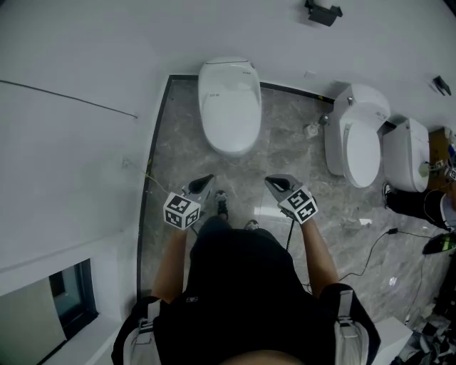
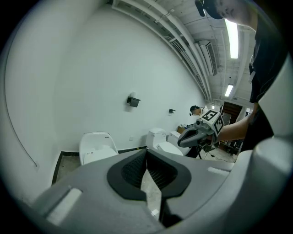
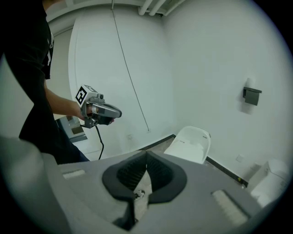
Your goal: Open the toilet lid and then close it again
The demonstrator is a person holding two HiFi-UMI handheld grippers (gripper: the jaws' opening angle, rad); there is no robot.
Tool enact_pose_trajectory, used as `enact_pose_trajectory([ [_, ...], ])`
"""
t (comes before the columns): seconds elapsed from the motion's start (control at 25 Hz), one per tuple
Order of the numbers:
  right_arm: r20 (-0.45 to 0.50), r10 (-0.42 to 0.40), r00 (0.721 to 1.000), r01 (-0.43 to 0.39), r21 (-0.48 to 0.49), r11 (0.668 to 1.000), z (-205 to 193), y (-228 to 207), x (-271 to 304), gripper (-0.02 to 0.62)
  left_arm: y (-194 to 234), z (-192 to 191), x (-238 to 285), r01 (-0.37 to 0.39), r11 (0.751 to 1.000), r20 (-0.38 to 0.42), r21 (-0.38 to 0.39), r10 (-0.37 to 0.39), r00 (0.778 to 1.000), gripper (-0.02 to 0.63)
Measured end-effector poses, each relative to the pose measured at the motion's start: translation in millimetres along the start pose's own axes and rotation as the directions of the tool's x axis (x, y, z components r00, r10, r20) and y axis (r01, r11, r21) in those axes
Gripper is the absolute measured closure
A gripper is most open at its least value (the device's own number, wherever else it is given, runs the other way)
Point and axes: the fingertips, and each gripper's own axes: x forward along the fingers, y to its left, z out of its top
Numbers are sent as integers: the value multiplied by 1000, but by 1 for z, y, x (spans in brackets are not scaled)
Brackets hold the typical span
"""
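Note:
The white toilet (image 1: 229, 103) stands against the wall ahead with its lid (image 1: 230, 114) down. It also shows in the left gripper view (image 2: 97, 146) and in the right gripper view (image 3: 192, 144). My left gripper (image 1: 205, 181) and right gripper (image 1: 274, 182) hang side by side in front of the bowl, well short of it, and touch nothing. Both are shut with nothing between the dark ribbed pads (image 2: 137, 167). Each gripper sees the other: the right gripper (image 2: 188, 135) from the left one, the left gripper (image 3: 114, 112) from the right one.
Two more white toilets (image 1: 360, 139) (image 1: 406, 153) stand to the right along the wall. A black box (image 1: 322, 12) is mounted on the wall. The white side wall (image 1: 71, 142) runs close on the left. Black cables (image 1: 370, 249) lie on the grey marble floor (image 1: 178, 153) at right.

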Motion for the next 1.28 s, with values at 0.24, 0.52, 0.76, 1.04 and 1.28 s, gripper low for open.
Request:
enact_pose_trajectory([
  [0.24,5,-40,999,40,29,999,9,-14,12,592,24,6,6,21,1000,-5,-5,-21,1000,595],
  [0.52,104,-56,993,46,93,995,38,-29,32,592,61,13,19,59,998,-20,2,-59,998,595],
  [0.76,86,-107,991,98,101,990,46,-44,57,592,94,18,31,93,996,-27,7,-93,995,595],
  [1.04,90,-159,983,149,113,982,62,-67,76,592,132,28,48,117,993,-26,3,-117,993,595],
  [1.28,71,-171,983,163,108,981,72,-80,85,592,145,34,61,145,989,-26,-2,-145,989,595],
])
